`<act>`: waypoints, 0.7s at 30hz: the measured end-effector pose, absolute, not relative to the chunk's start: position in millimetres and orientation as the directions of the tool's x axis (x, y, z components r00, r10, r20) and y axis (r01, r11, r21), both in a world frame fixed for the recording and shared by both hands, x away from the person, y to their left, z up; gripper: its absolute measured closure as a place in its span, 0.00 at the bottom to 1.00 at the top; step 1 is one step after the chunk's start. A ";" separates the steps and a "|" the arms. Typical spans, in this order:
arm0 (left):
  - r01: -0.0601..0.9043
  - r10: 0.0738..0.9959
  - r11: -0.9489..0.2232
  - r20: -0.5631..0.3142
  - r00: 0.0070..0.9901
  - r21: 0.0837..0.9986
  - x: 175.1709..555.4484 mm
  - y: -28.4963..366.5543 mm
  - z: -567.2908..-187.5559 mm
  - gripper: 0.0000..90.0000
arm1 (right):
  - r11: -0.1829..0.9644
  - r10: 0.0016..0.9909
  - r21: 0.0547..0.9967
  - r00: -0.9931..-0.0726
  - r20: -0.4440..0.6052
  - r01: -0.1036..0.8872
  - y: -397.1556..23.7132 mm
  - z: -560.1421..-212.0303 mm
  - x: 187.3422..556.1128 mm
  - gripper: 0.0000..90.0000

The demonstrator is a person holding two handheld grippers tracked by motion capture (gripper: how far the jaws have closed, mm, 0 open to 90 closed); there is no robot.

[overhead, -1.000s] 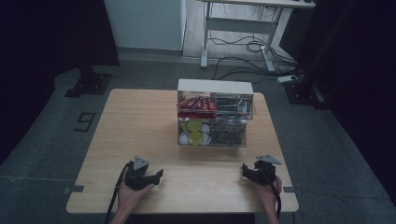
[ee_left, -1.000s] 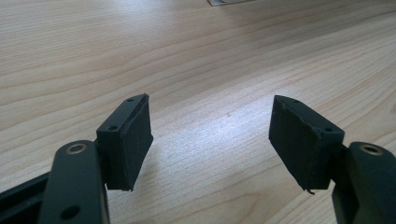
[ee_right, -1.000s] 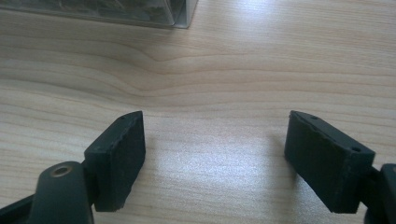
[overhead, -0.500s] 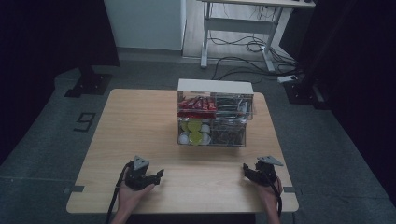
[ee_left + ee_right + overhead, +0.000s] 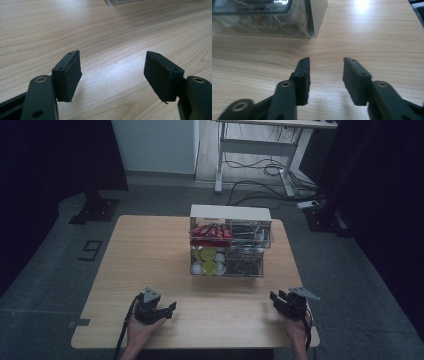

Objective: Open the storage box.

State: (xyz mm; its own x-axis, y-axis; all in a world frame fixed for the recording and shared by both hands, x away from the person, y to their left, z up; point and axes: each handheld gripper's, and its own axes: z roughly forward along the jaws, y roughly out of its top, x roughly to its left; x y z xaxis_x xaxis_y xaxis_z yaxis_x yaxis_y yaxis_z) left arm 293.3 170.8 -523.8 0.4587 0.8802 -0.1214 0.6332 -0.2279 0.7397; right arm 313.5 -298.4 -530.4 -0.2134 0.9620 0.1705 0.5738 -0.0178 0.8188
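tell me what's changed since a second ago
The right gripper has just been closing its jaws partway, with nothing between them, and has edged slightly up the table. The left gripper stayed open and in place; the clear organizer hasn't moved.

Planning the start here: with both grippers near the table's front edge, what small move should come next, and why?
Probably ease the right gripper forward toward the clear organizer box: its jaws have just been closing on nothing, with only bare table between them and the box ahead.
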 end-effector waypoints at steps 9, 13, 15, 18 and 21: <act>0.636 0.882 -0.227 -0.121 0.455 0.738 293.1 171.0 -524.7 0.34 | -0.027 0.955 0.830 -0.232 0.187 0.558 -303.2 -517.8 305.9 0.85; 0.637 0.884 -0.226 -0.119 0.452 0.737 293.7 171.7 -524.6 0.34 | -0.017 0.950 0.841 -0.254 0.182 0.540 -300.0 -512.0 303.6 0.91; 0.638 0.887 -0.221 -0.120 0.447 0.738 294.2 174.1 -523.9 0.34 | -0.012 0.943 0.847 -0.276 0.186 0.531 -297.6 -509.2 302.5 0.93; 0.640 0.891 -0.210 -0.125 0.437 0.739 294.8 176.7 -523.5 0.34 | -0.013 0.926 0.859 -0.318 0.204 0.512 -290.8 -502.0 300.0 0.97; 0.639 0.891 -0.208 -0.127 0.437 0.740 294.7 176.8 -522.9 0.34 | -0.006 0.923 0.865 -0.330 0.198 0.502 -287.5 -498.4 298.4 0.98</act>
